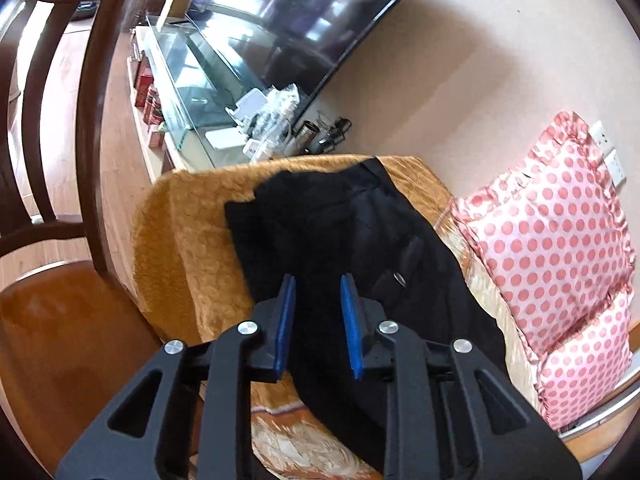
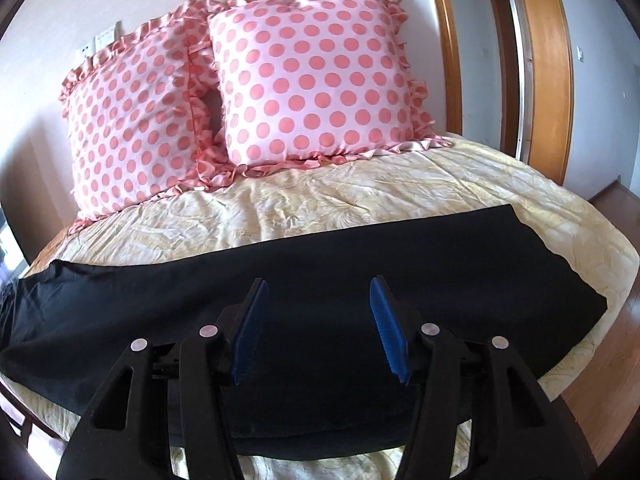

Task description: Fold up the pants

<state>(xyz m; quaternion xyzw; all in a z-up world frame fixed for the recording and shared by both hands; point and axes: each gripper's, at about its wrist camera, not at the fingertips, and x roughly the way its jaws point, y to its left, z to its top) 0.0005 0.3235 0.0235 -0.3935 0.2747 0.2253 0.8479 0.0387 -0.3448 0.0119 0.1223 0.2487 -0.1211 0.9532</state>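
The black pants [image 1: 320,220] lie on the bed, waist end toward the foot, with a metal button [image 1: 399,279] showing on the waistband. My left gripper [image 1: 318,280] hovers over this end; its blue pads [image 1: 286,320] stand a small gap apart with black cloth showing between them, and neither pad presses on it. In the right wrist view the pants [image 2: 440,264] stretch flat across the cream bedspread [image 2: 360,192], leg hem at the right. My right gripper [image 2: 318,282] sits open and wide above the legs, holding nothing.
Two pink polka-dot pillows [image 2: 312,76] [image 2: 132,120] lean on the wall at the head. An orange-brown blanket [image 1: 188,240] covers the bed's foot. A dark wooden chair [image 1: 60,320] stands at the left, with a TV [image 1: 300,12] and glass stand [image 1: 192,76] beyond. A wooden door frame [image 2: 548,60] stands at the right.
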